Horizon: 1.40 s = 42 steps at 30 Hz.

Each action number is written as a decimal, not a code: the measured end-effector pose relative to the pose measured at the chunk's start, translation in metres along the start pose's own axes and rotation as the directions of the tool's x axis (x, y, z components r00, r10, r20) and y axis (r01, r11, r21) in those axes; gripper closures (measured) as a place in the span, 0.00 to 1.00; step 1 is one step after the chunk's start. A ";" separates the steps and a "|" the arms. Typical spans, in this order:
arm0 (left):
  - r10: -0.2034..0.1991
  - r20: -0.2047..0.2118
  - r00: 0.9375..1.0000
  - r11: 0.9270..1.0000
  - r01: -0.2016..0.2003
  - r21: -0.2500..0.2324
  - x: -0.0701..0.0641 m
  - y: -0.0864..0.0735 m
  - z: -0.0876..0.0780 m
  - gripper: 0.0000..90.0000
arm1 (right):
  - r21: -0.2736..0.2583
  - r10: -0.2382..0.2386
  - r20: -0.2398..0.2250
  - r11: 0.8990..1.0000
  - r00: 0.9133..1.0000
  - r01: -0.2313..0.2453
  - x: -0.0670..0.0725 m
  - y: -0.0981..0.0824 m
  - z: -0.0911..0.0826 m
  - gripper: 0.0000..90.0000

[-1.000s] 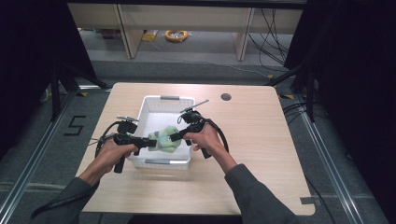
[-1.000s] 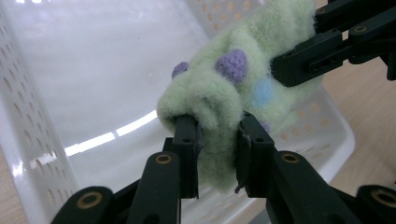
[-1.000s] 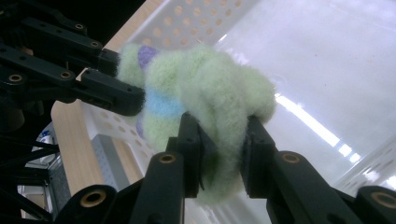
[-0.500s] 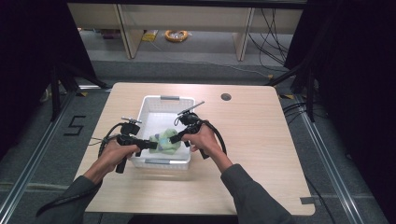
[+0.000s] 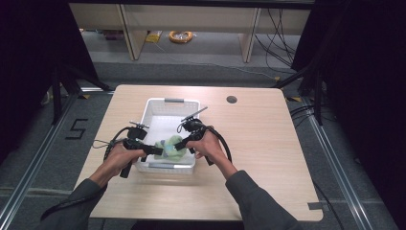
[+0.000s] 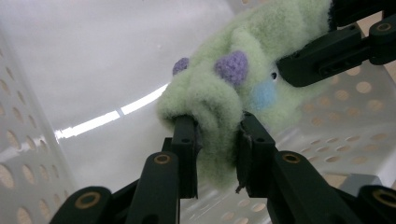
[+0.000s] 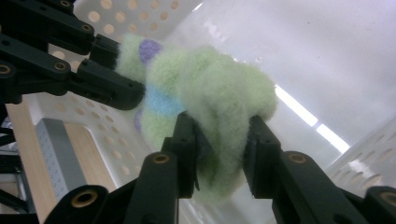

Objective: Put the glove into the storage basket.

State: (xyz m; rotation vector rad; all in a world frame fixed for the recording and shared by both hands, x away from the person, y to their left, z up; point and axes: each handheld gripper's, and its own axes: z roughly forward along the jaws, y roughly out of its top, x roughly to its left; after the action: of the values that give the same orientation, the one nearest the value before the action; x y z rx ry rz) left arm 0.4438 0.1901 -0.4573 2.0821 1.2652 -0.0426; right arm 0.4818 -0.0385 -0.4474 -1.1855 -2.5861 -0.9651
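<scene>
Left gripper [image 6: 217, 140]: jaws pinched on a fold of the green plush toy [image 6: 243, 70], fleece bulging between the pads. Right gripper [image 7: 219, 140]: jaws have just been opening a little, but the pads press on another fold of the same toy, so it holds too. In each gripper view the other gripper's black jaws bite the toy farther off.

From the high view, both grippers meet over the near end of the white basket [image 5: 165, 103], toy [image 5: 171, 147] held between them just above or at the basket's near wall; can't tell if it touches the floor of it.

Risks, my read:
- right grip is on loose pile only; if the jaws ease further, that side drops and the toy swings on the left gripper
- hands pulling apart stretches the fleece, a fold slips out
- basket is light; snagging its near rim would drag or tip it on the table [image 5: 268, 158].
</scene>
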 end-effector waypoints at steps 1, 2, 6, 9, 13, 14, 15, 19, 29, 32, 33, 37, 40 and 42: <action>0.003 -0.006 1.000 1.000 -0.003 0.004 0.000 0.000 0.000 0.79 | 0.000 -0.005 0.010 1.000 1.000 0.005 0.000 0.000 0.000 0.76; 0.006 -0.007 1.000 1.000 -0.006 0.008 0.001 0.001 0.000 0.79 | -0.002 -0.012 0.023 1.000 1.000 0.012 0.001 0.000 0.000 0.76; 0.011 -0.016 1.000 0.999 -0.010 0.033 0.002 0.001 0.004 0.79 | 0.008 -0.013 0.042 1.000 0.999 0.013 0.002 -0.001 0.000 0.70; 0.010 -0.024 1.000 0.999 -0.009 0.036 0.002 0.001 0.007 0.78 | -0.002 -0.015 0.071 1.000 0.997 0.015 0.002 0.000 -0.002 0.65; 0.025 -0.034 0.999 0.998 -0.023 0.061 0.002 0.001 0.008 0.78 | -0.022 -0.021 0.091 0.999 0.996 0.023 0.005 0.002 -0.009 0.63; 0.013 -0.033 0.999 0.999 -0.011 0.048 0.002 0.001 0.009 0.78 | -0.026 -0.030 0.094 0.999 0.995 0.033 0.005 0.003 -0.011 0.63; 0.005 -0.036 0.999 0.999 -0.004 0.045 0.002 0.001 0.009 0.78 | -0.031 -0.034 0.095 0.999 0.995 0.037 0.006 0.004 -0.013 0.63; 0.012 -0.036 0.999 0.998 -0.009 0.064 0.003 0.002 0.009 0.77 | -0.053 -0.022 0.083 0.998 0.996 0.027 0.008 0.005 -0.021 0.61; 0.017 -0.082 0.996 0.998 -0.012 0.068 0.004 0.004 0.005 0.65 | -0.073 -0.036 0.090 0.996 0.995 0.043 0.010 -0.001 -0.044 0.58; 0.022 -0.113 0.993 0.998 -0.016 0.054 0.000 0.007 0.001 0.56 | -0.093 -0.049 0.073 0.994 0.996 0.056 0.012 -0.004 -0.053 0.57; 0.011 -0.124 0.992 1.000 -0.008 0.023 -0.002 0.008 0.000 0.55 | -0.110 -0.078 0.056 0.990 0.995 0.084 0.012 -0.005 -0.055 0.57; 0.015 -0.151 0.988 1.000 -0.012 0.019 -0.004 0.010 -0.008 0.52 | -0.125 -0.100 0.063 0.986 0.993 0.107 0.015 -0.013 -0.070 0.56; 0.016 -0.151 0.988 1.000 -0.016 0.002 -0.005 0.011 -0.014 0.52 | -0.140 -0.095 0.058 0.985 0.994 0.102 0.015 -0.021 -0.081 0.55; 0.012 -0.145 0.989 1.000 -0.015 -0.014 -0.006 0.011 -0.017 0.52 | -0.138 -0.098 0.058 0.985 0.993 0.106 0.013 -0.027 -0.087 0.55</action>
State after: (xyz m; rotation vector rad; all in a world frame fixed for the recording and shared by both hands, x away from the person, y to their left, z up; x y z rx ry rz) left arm 0.4437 0.1922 -0.4360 2.1121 1.3328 0.1267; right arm 0.4412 -0.0961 -0.3873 -1.1331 -2.6807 -1.1712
